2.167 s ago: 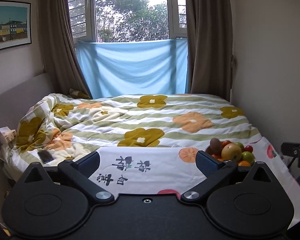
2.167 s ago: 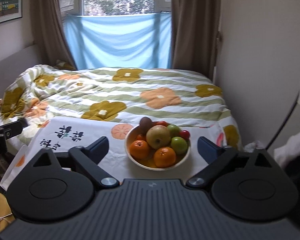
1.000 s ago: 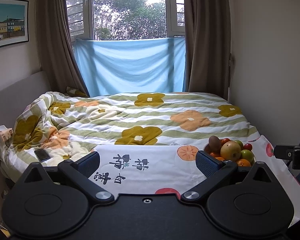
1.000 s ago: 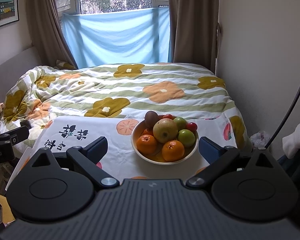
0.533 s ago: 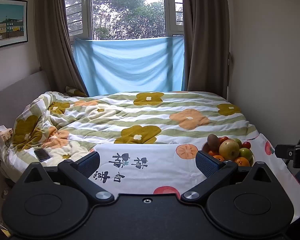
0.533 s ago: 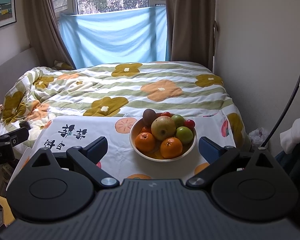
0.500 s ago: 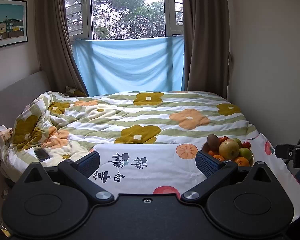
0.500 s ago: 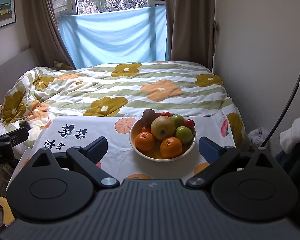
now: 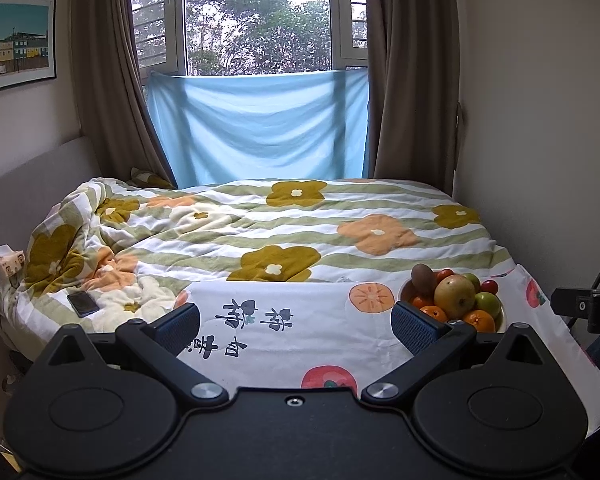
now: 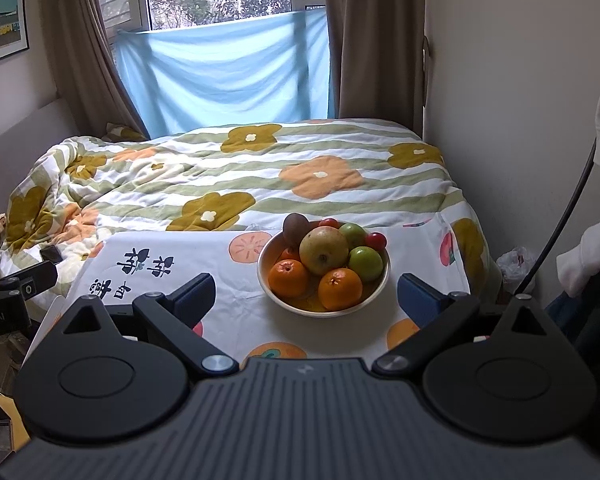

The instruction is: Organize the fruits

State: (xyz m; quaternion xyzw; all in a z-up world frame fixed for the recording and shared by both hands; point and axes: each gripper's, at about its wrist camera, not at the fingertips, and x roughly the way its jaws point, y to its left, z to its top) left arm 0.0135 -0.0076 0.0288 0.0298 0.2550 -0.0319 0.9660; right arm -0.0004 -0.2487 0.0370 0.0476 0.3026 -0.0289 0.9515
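A pale bowl (image 10: pixel 385 276) piled with fruit stands on a white printed cloth (image 10: pixel 236 320) over a table at the foot of the bed. On top lies a large yellow-brown pear (image 10: pixel 323 245), with two oranges (image 10: pixel 339 289) in front, green apples (image 10: pixel 365 263), a brown kiwi (image 10: pixel 295 227) and small red tomatoes (image 10: pixel 376 240). My right gripper (image 10: pixel 305 295) is open, held short of the bowl with nothing between its fingers. My left gripper (image 9: pixel 296 322) is open over the cloth; the fruit bowl (image 9: pixel 500 318) sits to its right, partly behind the right finger.
A bed with a flowered striped quilt (image 9: pixel 284 224) fills the room behind the table. A dark phone (image 9: pixel 83 304) lies on the quilt at left. The wall is close on the right (image 10: pixel 520 120). A person's pale sleeve (image 10: pixel 592 248) and a black cable hang at the right edge.
The right gripper has drifted slightly nearer the bowl, which now sits lower and larger in its view. The left view has barely shifted. Both grippers stay open.
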